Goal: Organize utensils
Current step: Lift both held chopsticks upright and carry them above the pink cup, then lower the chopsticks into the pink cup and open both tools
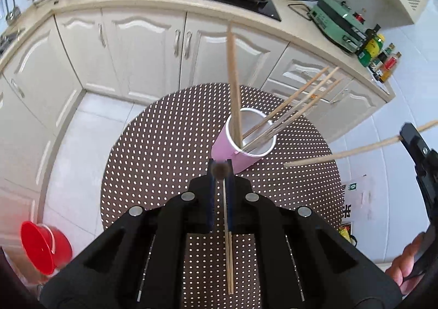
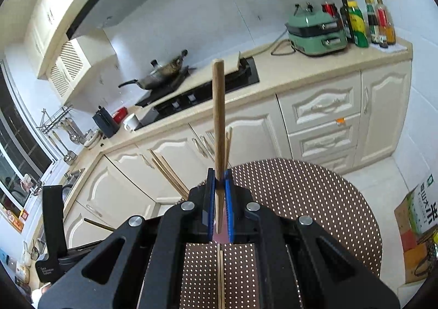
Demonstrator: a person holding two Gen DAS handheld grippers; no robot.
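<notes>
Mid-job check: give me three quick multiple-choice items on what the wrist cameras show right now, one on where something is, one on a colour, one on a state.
1. Where does the cup with chopsticks stand?
A. on the kitchen counter
B. on the round dotted table
C. on the floor by the bucket

2. What colour is the outside of that cup?
A. pink
B. green
C. red

3. How is the right gripper?
A. wide open and empty
B. shut on chopsticks
C. shut on a spoon

Answers:
1 B: the cup sits on the brown dotted table, well away from the red bucket on the floor.
2 A: its outer wall is pink with a white inside.
3 B: the right gripper has its blue pads pressed on chopsticks that stick up between them.
</notes>
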